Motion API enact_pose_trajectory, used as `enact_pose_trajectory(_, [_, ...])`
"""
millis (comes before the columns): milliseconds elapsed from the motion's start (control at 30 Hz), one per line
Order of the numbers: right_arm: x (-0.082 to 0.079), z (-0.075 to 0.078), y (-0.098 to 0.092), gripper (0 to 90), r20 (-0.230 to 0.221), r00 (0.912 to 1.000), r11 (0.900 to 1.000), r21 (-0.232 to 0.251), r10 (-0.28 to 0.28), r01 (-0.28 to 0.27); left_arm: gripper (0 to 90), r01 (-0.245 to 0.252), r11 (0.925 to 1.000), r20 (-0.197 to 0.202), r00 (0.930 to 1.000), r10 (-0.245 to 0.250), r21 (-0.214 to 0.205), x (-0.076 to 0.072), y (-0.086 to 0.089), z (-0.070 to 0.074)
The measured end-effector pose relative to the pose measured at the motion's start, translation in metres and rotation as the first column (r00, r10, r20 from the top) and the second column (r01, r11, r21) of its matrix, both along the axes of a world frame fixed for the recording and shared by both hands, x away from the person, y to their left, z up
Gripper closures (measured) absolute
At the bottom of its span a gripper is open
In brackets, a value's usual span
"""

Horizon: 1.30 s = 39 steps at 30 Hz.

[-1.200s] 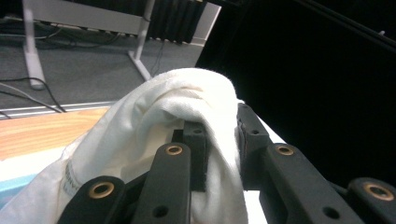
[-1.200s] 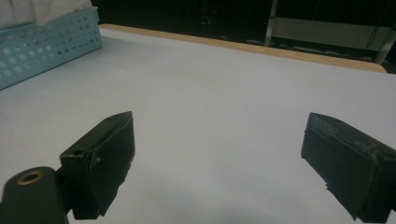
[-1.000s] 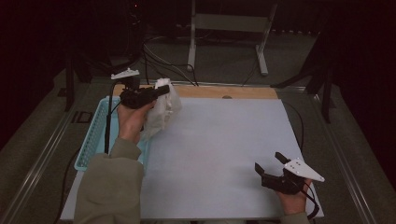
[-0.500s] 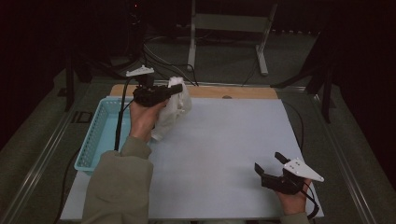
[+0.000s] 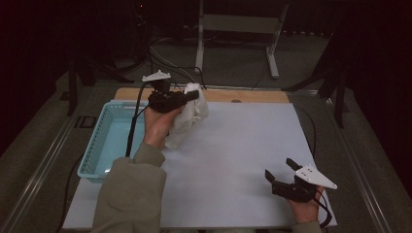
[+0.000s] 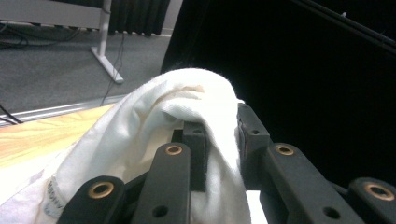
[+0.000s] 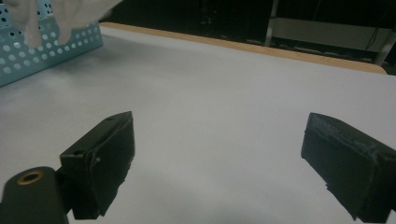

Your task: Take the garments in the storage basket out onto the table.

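A white cloth [image 5: 189,119] hangs from my left gripper [image 5: 193,95], which is shut on its upper fold above the back left of the white table sheet [image 5: 243,145]. In the left gripper view the white cloth [image 6: 154,140] is pinched between the two black jaws and drapes over them, my left gripper [image 6: 219,130] closed tight on it. Near the table's front right corner my right gripper [image 5: 281,170] rests low and open. From its own camera, my right gripper [image 7: 219,158] has wide-apart jaws with only bare sheet between them.
A light blue perforated basket [image 5: 104,145] stands along the table's left edge, seen also as the basket [image 7: 51,44] at the far left of the right gripper view. A wooden board edge [image 5: 243,95] runs along the back. Cables and a metal stand lie on the floor behind.
My left hand has carried the cloth to the right, from over the basket's edge towards the sheet. The right gripper has stayed put.
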State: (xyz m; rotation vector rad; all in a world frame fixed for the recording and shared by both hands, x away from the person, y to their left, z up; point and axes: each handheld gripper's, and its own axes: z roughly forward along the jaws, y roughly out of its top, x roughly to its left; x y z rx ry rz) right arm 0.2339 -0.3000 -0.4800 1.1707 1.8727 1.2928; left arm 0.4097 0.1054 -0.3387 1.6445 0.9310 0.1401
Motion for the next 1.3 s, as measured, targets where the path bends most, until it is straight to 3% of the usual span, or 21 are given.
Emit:
enact_pose_trajectory(600, [0.0, 0.0, 0.0, 9.8, -0.001, 1.0, 1.0, -0.001, 0.002, -0.002, 77.8, 0.046, 0.9988, -0.03, 0.9985, -0.045, 0.017, 0.002, -0.024, -0.015])
enact_pose_trajectory(1300, [0.0, 0.0, 0.0, 9.9, -0.003, 1.0, 1.0, -0.001, 0.002, -0.002, 77.6, 0.123, 0.9919, -0.032, 0.992, -0.122, 0.03, 0.001, -0.058, -0.018])
